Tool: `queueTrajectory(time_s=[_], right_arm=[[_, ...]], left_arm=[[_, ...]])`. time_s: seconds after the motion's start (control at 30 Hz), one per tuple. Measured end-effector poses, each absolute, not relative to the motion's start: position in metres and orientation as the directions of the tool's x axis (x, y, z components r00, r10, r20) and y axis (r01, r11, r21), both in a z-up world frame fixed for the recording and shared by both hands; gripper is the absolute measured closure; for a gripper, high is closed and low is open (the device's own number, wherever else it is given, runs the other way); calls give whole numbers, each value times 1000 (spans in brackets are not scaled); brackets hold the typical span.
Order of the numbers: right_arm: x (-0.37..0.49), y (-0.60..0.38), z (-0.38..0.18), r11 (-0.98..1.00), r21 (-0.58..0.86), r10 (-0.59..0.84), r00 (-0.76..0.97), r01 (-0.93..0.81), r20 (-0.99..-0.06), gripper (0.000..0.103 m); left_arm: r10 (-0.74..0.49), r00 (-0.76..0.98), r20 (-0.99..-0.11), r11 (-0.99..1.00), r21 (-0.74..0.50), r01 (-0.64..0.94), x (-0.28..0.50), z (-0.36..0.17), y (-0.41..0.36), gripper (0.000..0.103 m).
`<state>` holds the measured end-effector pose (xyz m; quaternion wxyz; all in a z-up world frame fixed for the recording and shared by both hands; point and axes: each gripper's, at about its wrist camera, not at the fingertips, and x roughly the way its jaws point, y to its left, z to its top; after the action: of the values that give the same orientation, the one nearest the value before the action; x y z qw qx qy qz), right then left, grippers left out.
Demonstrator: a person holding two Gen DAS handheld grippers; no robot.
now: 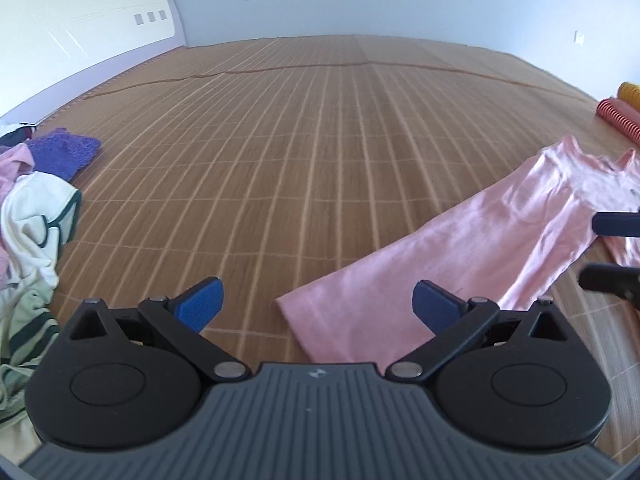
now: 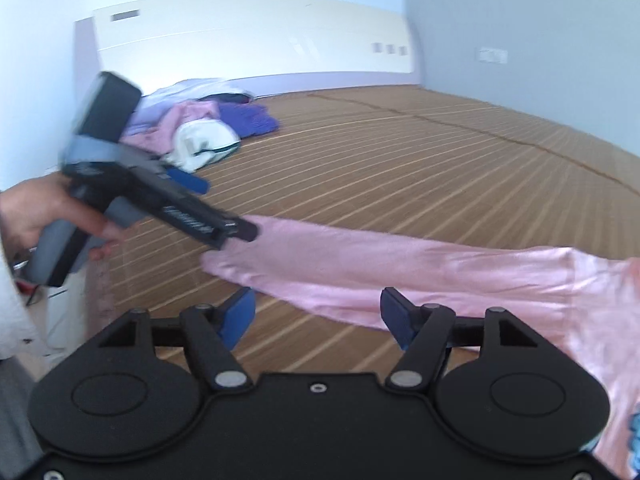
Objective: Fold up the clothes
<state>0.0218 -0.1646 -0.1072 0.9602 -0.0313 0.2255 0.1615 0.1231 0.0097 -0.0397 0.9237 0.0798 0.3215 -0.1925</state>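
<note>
Pink shirt (image 1: 452, 264) is laid out long on the mat (image 1: 304, 140), and that's my piece. From the left wrist view it runs from just ahead of my left tongs (image 1: 318, 308), hem end between and under the right-hand finger, stretching away up and to the right toward the collar end. My left tongs are spread wide, blue pads (image 1: 198, 306) clear of the cloth, nothing gripped.

Over on the right wrist view, the shirt (image 2: 420, 276) crosses in front of my right tongs (image 2: 318, 316) from left to right, its sleeve end pointing left. Right tongs are released too, pads apart, the cloth lying beyond and under the right-hand finger with no pinch on it. A blue print shows at the shirt's lower right edge.

I can see my left tongs (image 2: 224, 208) from here as well, held in a hand (image 2: 48, 216), tips hanging over the sleeve end; touching it or not, I cannot tell, the view is blurred.

Outward now: left of the left tongs sits a heap of clothes (image 1: 36, 220), white with dark trim, pink, and a purple knit (image 1: 64, 152). No basket or bin around them, just loose on the mat. Far right beyond the shirt, red and yellow ribbed rolls (image 1: 620, 114). A cream headboard (image 1: 80, 36) stands behind the heap.
</note>
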Motion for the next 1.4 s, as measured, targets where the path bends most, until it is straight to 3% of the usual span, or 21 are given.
queueTrajectory(time_s=[0.07,0.27,0.57,0.6,0.67,0.73,0.83,1.0,1.1,1.2,1.33,1.4], right_arm=[[32,-183,-106,981,-25,159,870,-192,-466,58],[69,-215,-127,992,24,114,819,-121,-562,68],[23,-216,-131,983,15,162,833,-182,-528,66],[17,-218,-127,981,34,178,833,-189,-524,63],[-4,-229,-109,977,69,209,847,-201,-488,44],[-29,-244,-92,976,82,218,855,-204,-470,32],[-73,-278,-79,986,65,167,851,-155,-498,27],[-156,-332,-95,1000,23,12,834,1,-552,27],[-204,-362,-113,988,72,-76,826,140,-558,27],[-242,-391,-130,951,133,-160,809,281,-566,27],[-261,-408,-147,926,170,-182,793,337,-581,28],[-263,-413,-154,921,192,-172,795,340,-582,36]], left_arm=[[-326,703,-632,896,30,443,124,-42,-12,0],[-277,684,-675,869,128,478,131,-59,-53,0],[-220,701,-679,905,126,405,147,-62,-35,0],[-204,707,-677,907,140,396,146,-61,-34,0],[-174,718,-674,911,167,378,146,-60,-33,0],[-160,723,-671,918,168,359,146,-58,-34,0],[-265,696,-668,907,74,416,137,-49,-40,0],[-527,552,-646,788,-129,602,99,-37,-73,0],[-611,473,-634,710,-175,682,63,-45,-104,0],[-615,452,-646,677,-139,723,28,-56,-122,0],[-605,439,-664,652,-97,752,-8,-67,-138,0],[-599,437,-671,646,-83,758,-18,-71,-143,0]])
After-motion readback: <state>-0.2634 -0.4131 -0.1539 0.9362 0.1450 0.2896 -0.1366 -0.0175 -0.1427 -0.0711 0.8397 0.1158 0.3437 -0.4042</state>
